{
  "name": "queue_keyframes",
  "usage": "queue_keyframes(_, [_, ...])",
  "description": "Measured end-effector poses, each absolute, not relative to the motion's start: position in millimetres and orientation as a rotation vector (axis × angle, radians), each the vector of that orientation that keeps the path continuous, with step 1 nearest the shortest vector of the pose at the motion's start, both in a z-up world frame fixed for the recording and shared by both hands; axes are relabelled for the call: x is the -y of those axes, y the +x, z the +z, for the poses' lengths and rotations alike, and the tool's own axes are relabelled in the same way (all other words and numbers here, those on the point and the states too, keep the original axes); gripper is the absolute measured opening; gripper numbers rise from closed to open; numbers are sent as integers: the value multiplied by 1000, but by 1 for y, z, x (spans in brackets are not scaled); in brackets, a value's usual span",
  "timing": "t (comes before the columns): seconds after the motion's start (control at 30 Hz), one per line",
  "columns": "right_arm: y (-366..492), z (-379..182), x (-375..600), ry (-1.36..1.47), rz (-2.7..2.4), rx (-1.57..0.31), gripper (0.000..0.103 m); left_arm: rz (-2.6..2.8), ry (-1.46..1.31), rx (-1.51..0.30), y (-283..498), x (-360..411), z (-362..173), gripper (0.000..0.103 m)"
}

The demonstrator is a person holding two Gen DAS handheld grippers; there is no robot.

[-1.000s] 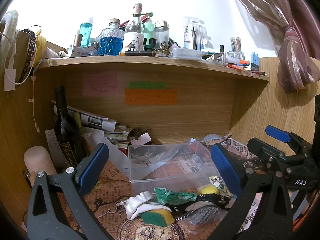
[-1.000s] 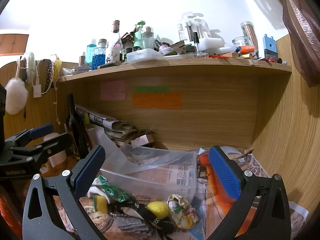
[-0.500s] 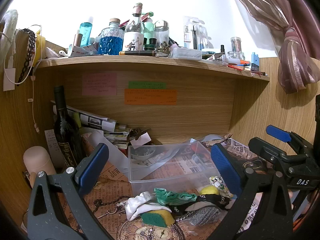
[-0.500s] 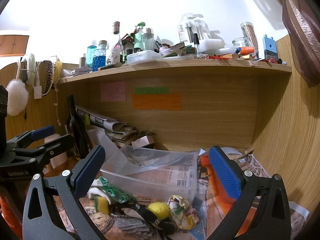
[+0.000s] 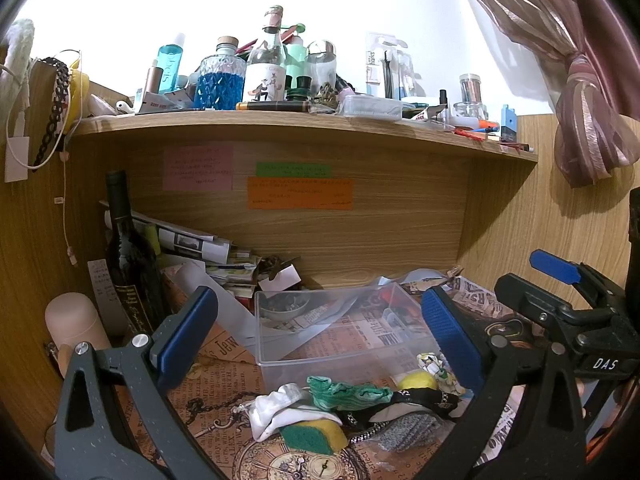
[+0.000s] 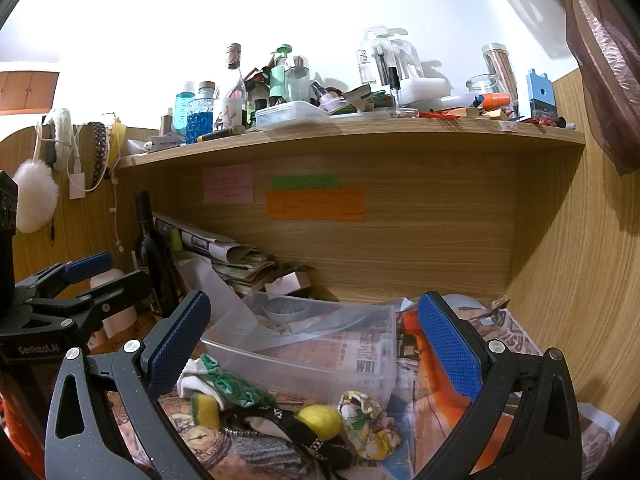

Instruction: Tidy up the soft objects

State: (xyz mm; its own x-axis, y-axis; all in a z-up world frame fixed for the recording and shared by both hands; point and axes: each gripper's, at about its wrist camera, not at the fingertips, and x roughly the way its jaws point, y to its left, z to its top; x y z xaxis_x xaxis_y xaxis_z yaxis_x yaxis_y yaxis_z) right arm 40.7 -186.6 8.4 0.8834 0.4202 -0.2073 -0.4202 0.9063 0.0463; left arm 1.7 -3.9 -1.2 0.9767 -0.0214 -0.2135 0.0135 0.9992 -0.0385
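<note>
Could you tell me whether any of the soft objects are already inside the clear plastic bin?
No, the green cloth and sponge lie on the desk before the clear plastic bin.

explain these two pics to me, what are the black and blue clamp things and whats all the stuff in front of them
Those are two hand-held tools, not robot arms. A person holds one in each hand, and each carries a wide-angle camera looking forward between its two blue-padded fingers. One picture comes from the left claw, the other from the right claw. Each view also catches the other tool at its edge.

Both claws are open and hold nothing.

They face a wooden desk nook under a cluttered shelf. On the paper-covered surface sits a clear plastic bin, with no soft items in it. In front of it lies a pile of soft things: a white cloth, a green cloth, a yellow-green sponge, a yellow ball and a floral scrunchie. A dark bottle stands to the left.
</note>
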Motion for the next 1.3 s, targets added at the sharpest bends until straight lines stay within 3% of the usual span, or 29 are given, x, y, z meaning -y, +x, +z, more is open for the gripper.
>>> queue_keyframes(0.8, [45,3,187,5,432,-235,103,-24,-40,-234,5,9,-5,103])
queue_keyframes(1.3, [96,-52,214,-30,324,-498,103,81,-64,-470,32,-42,-64,101])
